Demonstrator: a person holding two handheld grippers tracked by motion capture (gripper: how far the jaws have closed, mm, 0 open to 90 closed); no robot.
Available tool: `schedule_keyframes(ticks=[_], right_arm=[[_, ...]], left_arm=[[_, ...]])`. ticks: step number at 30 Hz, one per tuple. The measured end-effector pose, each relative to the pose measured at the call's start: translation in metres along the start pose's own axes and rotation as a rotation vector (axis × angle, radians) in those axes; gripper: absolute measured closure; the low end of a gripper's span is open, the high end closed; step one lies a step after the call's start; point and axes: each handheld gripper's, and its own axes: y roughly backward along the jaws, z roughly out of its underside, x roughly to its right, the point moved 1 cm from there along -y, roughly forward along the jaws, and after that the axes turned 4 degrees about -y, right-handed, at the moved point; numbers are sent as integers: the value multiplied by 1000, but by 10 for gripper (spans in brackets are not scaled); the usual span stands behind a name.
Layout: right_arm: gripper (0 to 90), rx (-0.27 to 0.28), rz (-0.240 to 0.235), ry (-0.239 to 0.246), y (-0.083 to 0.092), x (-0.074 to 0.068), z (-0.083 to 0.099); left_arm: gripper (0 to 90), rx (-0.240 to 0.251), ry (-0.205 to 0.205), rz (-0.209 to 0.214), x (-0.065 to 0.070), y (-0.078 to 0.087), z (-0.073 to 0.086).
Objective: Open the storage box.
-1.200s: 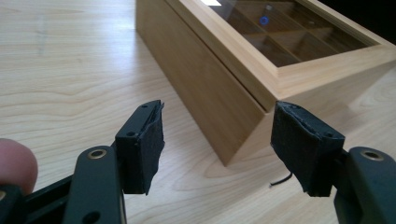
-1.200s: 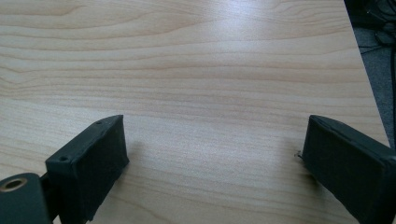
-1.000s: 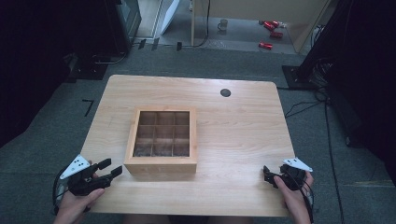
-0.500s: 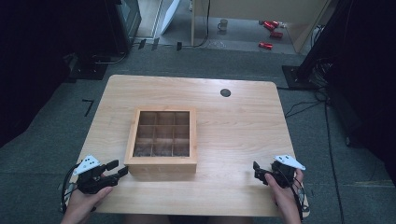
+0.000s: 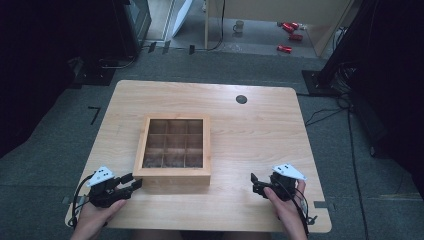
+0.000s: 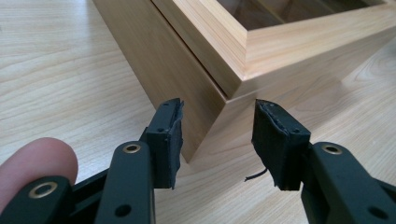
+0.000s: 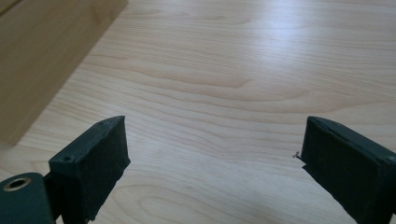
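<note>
On the wooden table [image 5: 260, 125], the compartmented wooden box [image 5: 173, 172] sat near the middle. The left gripper [image 6: 217, 135] faced the box's near left corner, its jaws just narrowing yet apart on nothing. The right gripper [image 7: 212, 154] hovered over bare tabletop beside the box, jaws wide apart and empty.

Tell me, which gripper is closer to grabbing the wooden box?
Probably the left gripper: the wooden box has its near corner right ahead of the narrowed jaws, which have just been closing with nothing between them. The right gripper sits farther away, open over bare table.
</note>
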Motion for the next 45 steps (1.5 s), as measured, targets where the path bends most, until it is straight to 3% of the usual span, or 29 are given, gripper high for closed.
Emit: schedule_keyframes(ticks=[10, 27, 40, 45], right_arm=[[74, 5, -33, 27, -3, -29, -7], [74, 3, -118, 85, -12, -78, -11], [74, -4, -179, 127, -18, -108, -9], [74, -13, -207, 139, -22, -117, -6]], left_arm=[[533, -6, 13, 5, 3, -3, -2], [559, 43, 37, 47, -1, 5, -5], [574, 37, 19, 30, 0, 6, -8], [577, 40, -11, 0, 4, 6, -9]])
